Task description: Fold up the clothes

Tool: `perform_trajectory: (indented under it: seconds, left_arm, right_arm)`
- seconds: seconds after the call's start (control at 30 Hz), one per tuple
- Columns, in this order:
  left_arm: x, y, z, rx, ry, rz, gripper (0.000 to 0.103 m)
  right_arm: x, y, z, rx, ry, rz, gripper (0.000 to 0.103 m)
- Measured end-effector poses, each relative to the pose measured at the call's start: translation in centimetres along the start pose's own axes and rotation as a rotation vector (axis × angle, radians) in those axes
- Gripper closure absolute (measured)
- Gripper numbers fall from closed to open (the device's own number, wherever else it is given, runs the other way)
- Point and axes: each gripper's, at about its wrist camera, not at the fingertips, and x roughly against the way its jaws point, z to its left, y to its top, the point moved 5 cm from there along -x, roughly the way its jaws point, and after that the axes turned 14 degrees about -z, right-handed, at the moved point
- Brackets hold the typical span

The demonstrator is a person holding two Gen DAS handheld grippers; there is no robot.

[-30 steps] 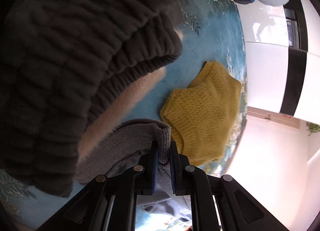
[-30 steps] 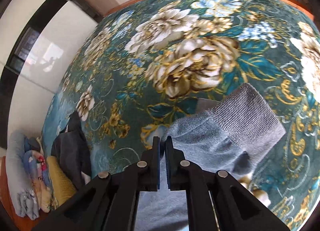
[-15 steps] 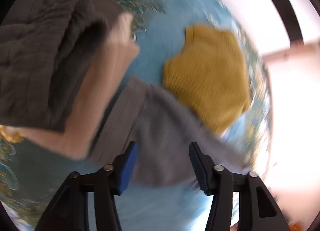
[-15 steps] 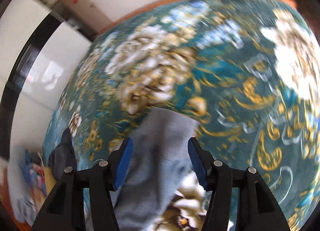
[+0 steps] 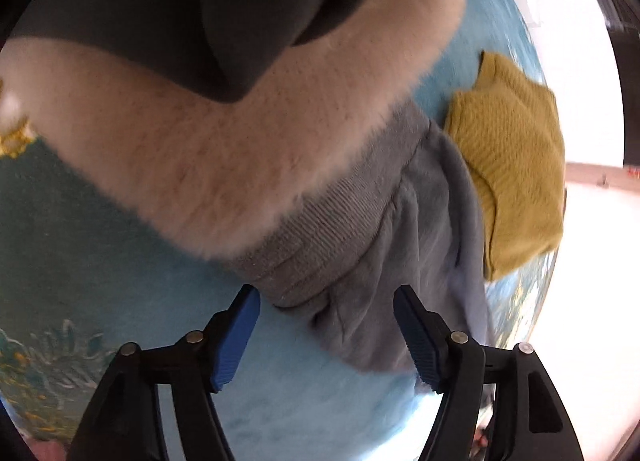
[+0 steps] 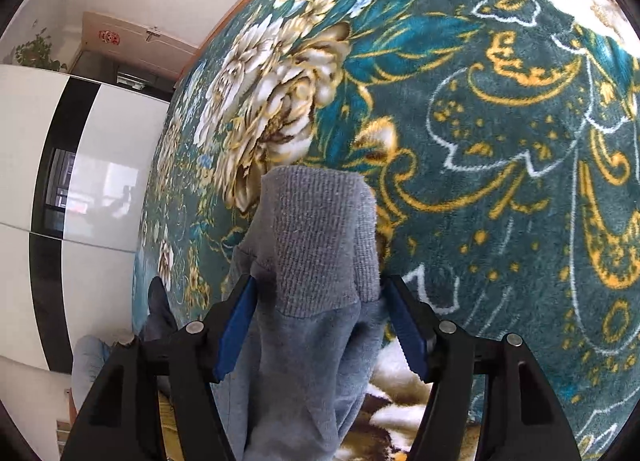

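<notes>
A grey sweater (image 5: pixel 384 245) lies crumpled on the teal floral blanket (image 5: pixel 100 245), its ribbed cuff toward my left gripper (image 5: pixel 326 335). That gripper stands open just short of the cloth, nothing between its blue pads. In the right wrist view the same grey garment's ribbed cuff (image 6: pixel 320 237) lies flat on the blanket (image 6: pixel 500 141), running back under my right gripper (image 6: pixel 318 323). The right gripper is open, one finger on each side of the cloth. A person's bare forearm (image 5: pixel 224 157) in a dark sleeve crosses the left wrist view and hides the sweater's upper part.
A folded mustard-yellow knit (image 5: pixel 516 165) lies beside the grey sweater near the blanket's edge. A dark garment (image 6: pixel 158 313) and a bluish bundle (image 6: pixel 90 357) sit at the far left. White and black cabinet panels (image 6: pixel 68 165) stand beyond the bed.
Both grippers were shut on the grey sweater a second ago and have opened, letting it drop onto the blanket. The forearm has swung across the left wrist view.
</notes>
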Motion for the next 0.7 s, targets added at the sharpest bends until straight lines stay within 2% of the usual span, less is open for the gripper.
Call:
perform_trajectory:
  seconds: [0.07,0.1,0.13,0.17,0.27,0.33,0.37,0.4,0.47,0.53,0.63,0.7]
  left_arm:
    - [-0.6,0.1,-0.1,-0.009,0.019,-0.021,0.027]
    - [-2.6,-2.0,-0.1,0.008,0.028,-0.016,0.027]
    - [-3.5,-2.8,0.1,0.043,0.028,-0.008,0.027]
    - [-4.3,-3.3,0.4,0.08,0.027,0.001,0.027]
    - [-4.8,-3.1,0.7,0.117,0.031,-0.004,0.031]
    - [-4.7,-2.7,0.4,0.106,0.041,-0.021,0.052]
    - [-4.6,-2.5,0.3,0.101,0.045,-0.029,0.066]
    - [-4.2,-2.3,-0.2,0.08,0.042,-0.033,0.073]
    - [-3.4,-2.0,-1.2,0.033,0.035,-0.04,0.079]
    - [-1.5,-1.5,-3.0,-0.029,-0.022,-0.05,0.082]
    - [3.7,-0.2,-5.9,-0.115,-0.178,-0.047,0.083]
    - [6.9,0.2,-6.1,-0.192,-0.23,-0.052,0.083]
  right_arm:
    - [-0.4,-0.2,0.2,0.014,-0.006,-0.002,0.037]
    - [-0.6,-0.3,0.3,0.021,-0.009,-0.002,0.042]
    - [-0.6,-0.3,0.3,0.021,-0.015,-0.002,0.046]
    - [-0.6,-0.3,0.2,0.022,-0.021,-0.001,0.055]
    - [-0.3,-0.2,0.3,0.033,-0.013,0.007,0.067]
    - [0.0,-0.1,0.6,0.051,-0.017,0.012,0.074]
    - [0.2,0.0,0.9,0.059,-0.013,0.012,0.077]
    - [0.4,0.1,1.2,0.067,-0.009,0.012,0.081]
    - [0.9,0.4,1.9,0.084,0.001,0.013,0.083]
    - [1.8,0.8,3.2,0.1,0.038,0.006,0.085]
    - [4.3,1.9,5.7,0.125,0.16,-0.016,0.086]
    - [6.6,2.7,6.9,0.163,0.231,-0.034,0.086]
